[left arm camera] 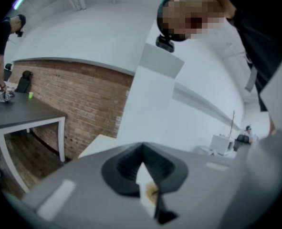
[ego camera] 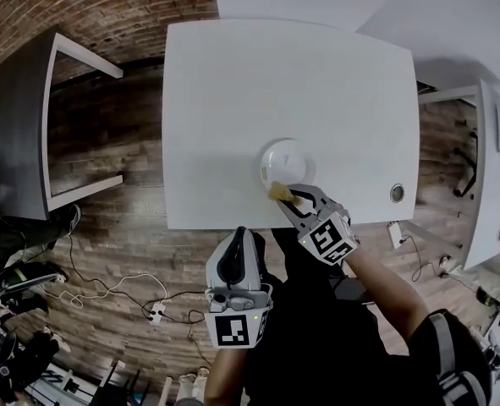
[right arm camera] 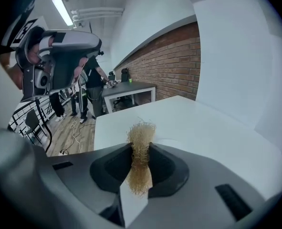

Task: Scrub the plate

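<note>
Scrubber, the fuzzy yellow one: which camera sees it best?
The right gripper view: the scrubber fills the middle, pinched in the right gripper. The head view shows it only as a tiny tan speck at the plate's rim. The left gripper view misses it.

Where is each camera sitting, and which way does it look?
Head view: on the person's head, looking steeply down at the white table and plate; the left gripper, right gripper and an arm show.
Left gripper view: on the left gripper, tilted up at a brick wall; its shut fingers and the person's dark top show.
Right gripper view: on the right gripper, looking across the table; its fingers pinch the scrubber, left gripper upper left.
Shared: head and right gripper views both show table, scrubber, left gripper.
</note>
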Available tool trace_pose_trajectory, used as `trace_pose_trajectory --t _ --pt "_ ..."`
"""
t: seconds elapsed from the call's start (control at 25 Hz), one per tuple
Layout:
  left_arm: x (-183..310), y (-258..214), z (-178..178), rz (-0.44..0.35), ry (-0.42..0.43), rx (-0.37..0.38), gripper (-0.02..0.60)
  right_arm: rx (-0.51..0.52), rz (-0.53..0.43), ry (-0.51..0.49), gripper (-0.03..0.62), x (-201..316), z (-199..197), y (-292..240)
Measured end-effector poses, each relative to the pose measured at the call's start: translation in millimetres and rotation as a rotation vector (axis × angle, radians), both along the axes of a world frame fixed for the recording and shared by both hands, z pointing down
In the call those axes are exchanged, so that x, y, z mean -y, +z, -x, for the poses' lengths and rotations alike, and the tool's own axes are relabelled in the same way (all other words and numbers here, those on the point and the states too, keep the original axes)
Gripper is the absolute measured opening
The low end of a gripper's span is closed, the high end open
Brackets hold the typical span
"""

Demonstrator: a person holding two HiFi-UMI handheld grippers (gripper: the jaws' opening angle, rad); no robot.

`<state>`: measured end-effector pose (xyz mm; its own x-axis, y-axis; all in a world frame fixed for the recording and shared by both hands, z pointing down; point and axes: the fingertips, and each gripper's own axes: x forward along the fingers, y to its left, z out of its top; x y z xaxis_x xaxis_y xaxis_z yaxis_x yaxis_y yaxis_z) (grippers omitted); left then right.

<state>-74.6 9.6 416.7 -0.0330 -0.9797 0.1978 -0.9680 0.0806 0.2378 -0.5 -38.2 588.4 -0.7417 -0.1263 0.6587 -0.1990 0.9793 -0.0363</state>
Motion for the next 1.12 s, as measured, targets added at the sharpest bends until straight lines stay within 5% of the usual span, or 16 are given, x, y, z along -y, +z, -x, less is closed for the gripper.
trace_pose_trajectory --t 1.12 --pt "9.5 14.8 4.5 0.024 -0.029 -0.047 0.003 -0.087 0.043 -0.067 0.080 27.5 24.9 50.3"
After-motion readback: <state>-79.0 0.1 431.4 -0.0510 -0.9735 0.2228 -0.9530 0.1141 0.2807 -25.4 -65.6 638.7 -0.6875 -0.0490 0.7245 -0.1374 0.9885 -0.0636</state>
